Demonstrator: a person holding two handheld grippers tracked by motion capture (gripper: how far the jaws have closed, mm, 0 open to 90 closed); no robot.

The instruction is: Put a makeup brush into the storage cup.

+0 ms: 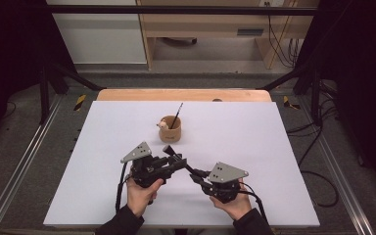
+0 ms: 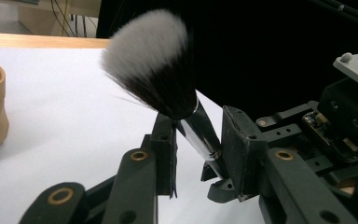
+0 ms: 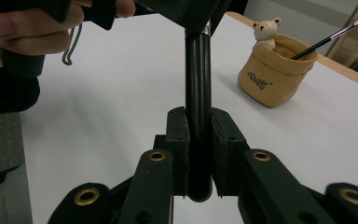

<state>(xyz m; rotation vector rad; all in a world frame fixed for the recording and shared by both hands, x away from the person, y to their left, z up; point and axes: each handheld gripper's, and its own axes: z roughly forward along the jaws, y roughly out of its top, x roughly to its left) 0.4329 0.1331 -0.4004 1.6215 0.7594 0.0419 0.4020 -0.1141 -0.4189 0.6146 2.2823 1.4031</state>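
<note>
1. So there's a makeup brush (image 2: 168, 79) spanning between the two grippers, up off the white table (image 1: 254, 147), just in front of the tan cup (image 1: 170, 131) with the little bear on its rim
2. Right gripper (image 3: 198, 154) has its jaws clamped tight on the butt end of the black handle (image 3: 198, 93). In the right gripper view the handle runs straight up out of the pads, so the brush's long axis is in line with that gripper
3. Left gripper (image 2: 198, 149) sits at the other end. Its jaws are partly spread around the shiny ferrule (image 2: 200, 133) right below the bristles. One jaw looks to be touching the metal, the other has a visible gap, so I wouldn't call it a pinch yet
4. From the high view the brush runs from the right gripper (image 1: 198, 177) toward the left gripper (image 1: 172, 155), bristle end pointing at the cup
5. The left one is the nearer to the cup, so my guess is it's a handover, then the brush goes in next to the thin brush (image 1: 176, 115) already standing there
</note>
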